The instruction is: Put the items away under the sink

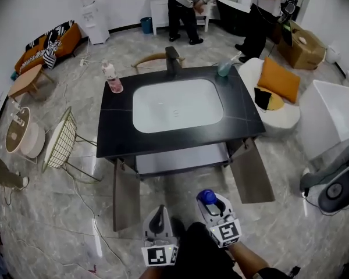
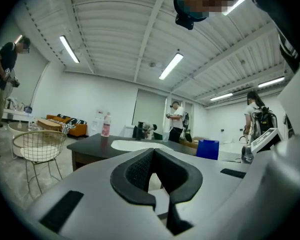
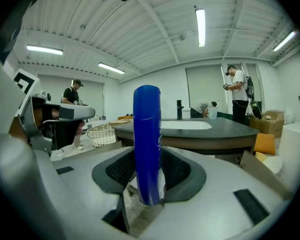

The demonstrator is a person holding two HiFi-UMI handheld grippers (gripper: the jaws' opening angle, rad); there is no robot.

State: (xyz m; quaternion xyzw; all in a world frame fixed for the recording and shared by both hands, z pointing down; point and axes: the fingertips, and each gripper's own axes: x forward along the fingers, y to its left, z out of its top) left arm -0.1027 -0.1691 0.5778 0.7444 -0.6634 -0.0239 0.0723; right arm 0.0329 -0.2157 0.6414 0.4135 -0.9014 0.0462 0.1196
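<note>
- blue bottle [image 3: 147,144] stands upright, clamped between the textured pads [image 3: 121,170] of the right gripper [image 3: 148,174], and its rounded top rises well above them.
- left gripper [image 2: 153,159] has its own pads drawn together at the tips, with nothing between them.
- from the head view both grippers hover side by side, near each other but apart, pointing toward the sink unit. the bottle is in the air and not yet under the sink.
- two cabinet doors [image 1: 126,195] hang open below the sink, one on either side of a pale shelf [image 1: 183,158].
- black countertop [image 1: 113,133] above them holds a white basin [image 1: 177,106], with a dark faucet [image 1: 172,60] at its back edge.
- pink bottle [image 1: 111,78] stands at the counter's back left, and a pale clear bottle [image 1: 224,68] at its back right.
- wire chair [image 1: 60,142] stands on the tiled floor [image 1: 58,214], left of the unit.
</note>
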